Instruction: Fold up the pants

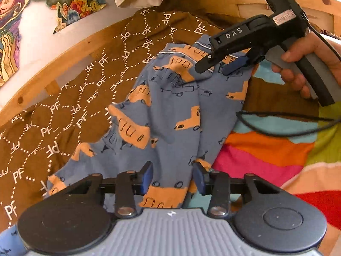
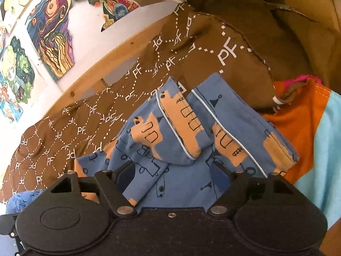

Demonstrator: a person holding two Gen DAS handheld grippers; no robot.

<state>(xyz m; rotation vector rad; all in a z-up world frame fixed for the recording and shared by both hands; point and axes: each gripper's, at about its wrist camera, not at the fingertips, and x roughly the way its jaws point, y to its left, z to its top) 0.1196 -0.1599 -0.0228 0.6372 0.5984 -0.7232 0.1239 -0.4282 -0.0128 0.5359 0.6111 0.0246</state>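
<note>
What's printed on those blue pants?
The blue pants carry tan-orange trucks and small dark outline vehicles, with pale piping near the cuffs. Clearest in the right wrist view.

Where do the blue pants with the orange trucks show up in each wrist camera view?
Left wrist view: the blue pants run from bottom centre, between the left gripper fingers, up to the right gripper.
Right wrist view: pants fill lower centre, cuffs up, just above the gripper.
Shared landmark: the brown PF blanket, left of the pants.

White "PF" repeats across the brown blanket [image 1: 70, 98]; "DAS" stands on the right hand-held gripper [image 1: 217, 69]
</note>
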